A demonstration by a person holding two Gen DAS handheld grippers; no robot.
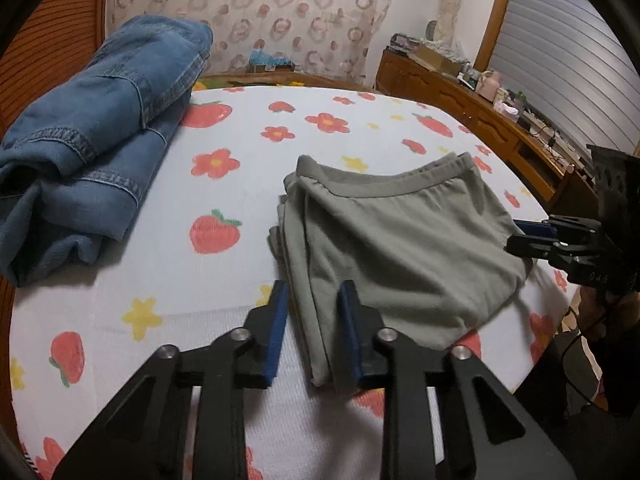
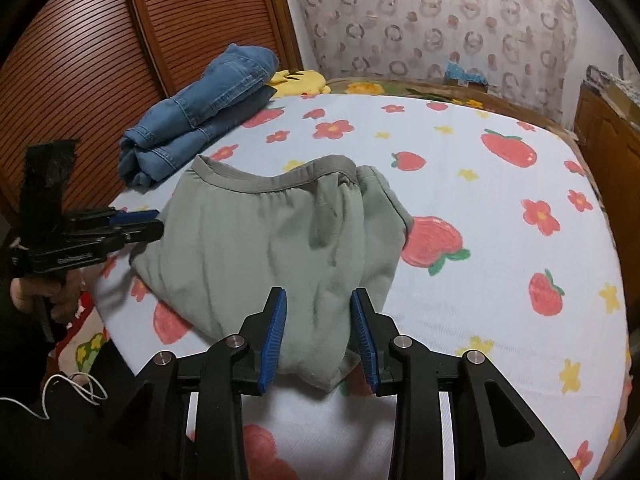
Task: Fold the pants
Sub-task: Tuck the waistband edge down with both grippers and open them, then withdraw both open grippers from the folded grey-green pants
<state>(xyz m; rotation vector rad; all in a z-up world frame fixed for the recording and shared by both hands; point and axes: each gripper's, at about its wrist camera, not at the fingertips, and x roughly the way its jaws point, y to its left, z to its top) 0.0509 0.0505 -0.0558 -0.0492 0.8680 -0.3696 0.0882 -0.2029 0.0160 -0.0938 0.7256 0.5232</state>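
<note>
Grey pants (image 1: 400, 240), folded into a thick square with the waistband at the far side, lie on the bed. My left gripper (image 1: 312, 312) straddles their near left edge; its blue pads (image 1: 278, 320) stand apart, with a strip of sheet showing beside the cloth. From the right wrist view, the left gripper (image 2: 158, 224) sits at the left edge of the pants (image 2: 260, 248). My right gripper (image 2: 320, 320) is over their near corner, with cloth lying between its parted pads (image 2: 276, 328). In the left wrist view, the right gripper (image 1: 514, 236) touches their right edge.
Folded blue jeans (image 1: 92, 140) lie at the bed's far left (image 2: 192, 128). The bed sheet (image 1: 180, 280) is white with strawberries and flowers. A wooden louvred door (image 2: 100, 60) stands left, a cluttered wooden dresser (image 1: 480, 120) right. A yellow plush toy (image 2: 298, 80) is by the jeans.
</note>
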